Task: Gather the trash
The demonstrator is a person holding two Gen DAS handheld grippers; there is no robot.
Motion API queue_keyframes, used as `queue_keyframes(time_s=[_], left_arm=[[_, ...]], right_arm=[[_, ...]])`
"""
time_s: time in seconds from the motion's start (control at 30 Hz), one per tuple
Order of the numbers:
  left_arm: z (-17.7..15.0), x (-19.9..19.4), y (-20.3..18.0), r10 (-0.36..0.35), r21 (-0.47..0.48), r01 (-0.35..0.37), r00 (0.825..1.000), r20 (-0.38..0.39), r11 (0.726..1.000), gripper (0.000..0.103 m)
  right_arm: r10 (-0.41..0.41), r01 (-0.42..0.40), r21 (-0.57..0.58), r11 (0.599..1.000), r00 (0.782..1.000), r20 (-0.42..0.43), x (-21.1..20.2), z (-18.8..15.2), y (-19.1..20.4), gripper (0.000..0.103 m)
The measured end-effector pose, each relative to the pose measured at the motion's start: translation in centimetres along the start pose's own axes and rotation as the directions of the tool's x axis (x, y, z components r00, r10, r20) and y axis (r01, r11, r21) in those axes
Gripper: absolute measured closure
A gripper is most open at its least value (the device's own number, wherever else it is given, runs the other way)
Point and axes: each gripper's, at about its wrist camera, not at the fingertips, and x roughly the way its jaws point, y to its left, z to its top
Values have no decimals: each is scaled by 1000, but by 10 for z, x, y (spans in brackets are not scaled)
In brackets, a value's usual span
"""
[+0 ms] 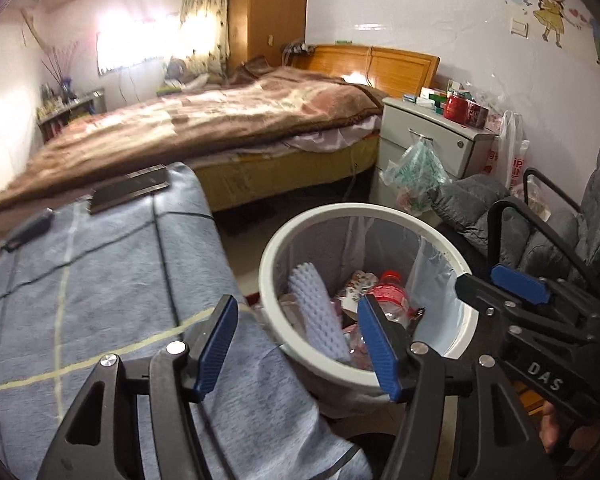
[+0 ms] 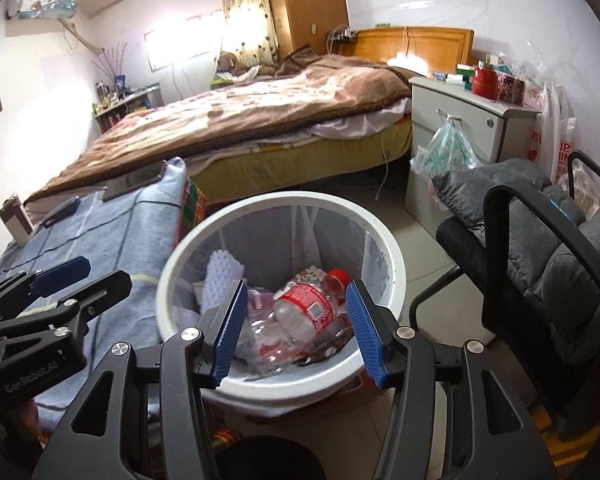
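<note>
A white trash bin (image 1: 360, 208) (image 2: 284, 200) with a clear liner stands on the floor between the table and a chair. Inside lie a clear plastic bottle (image 1: 388, 292) (image 2: 300, 308) with a red label and cap, a white foam piece (image 1: 316, 312) (image 2: 220, 276) and some wrappers. My left gripper (image 1: 296, 308) (image 2: 96, 272) hangs over the bin's left rim, open, with nothing between its blue pads. My right gripper (image 2: 296, 288) (image 1: 488, 280) hovers over the bin's near side, open and empty, with the bottle lying below it.
A table under a blue checked cloth (image 1: 100, 280) (image 2: 100, 232) sits left of the bin, with a dark phone (image 1: 132, 188) on it. A chair with a grey cushion (image 2: 560, 260) stands to the right. Beyond are a bed (image 2: 260, 120) and a nightstand (image 1: 432, 136) with a hanging plastic bag (image 1: 416, 168).
</note>
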Motion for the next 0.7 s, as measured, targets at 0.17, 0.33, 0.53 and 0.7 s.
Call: queue_keyframes(time_s=[0.17,0.33,0.53,0.7], left_arm=[[-15,-21,5,13,-21,-12,999,43,1000,39],[-29,-40,8,65,-33,-62,994,86,998,39],[-41,-56,7,54,-45,-48,991,124,998,38],[-48,-60,6,57,-59,-50,990,127,997,37]], right_arm=[[-2,3,-11,1000,999,48,-18,-11,8,50],[5,-4,-10,1000,997,71,-31,-23,14,50],[1,-2,2,1000,994,111,-42,-33,17,50],[-16,17,-9,1000,992,127,-47,-42,22,50]])
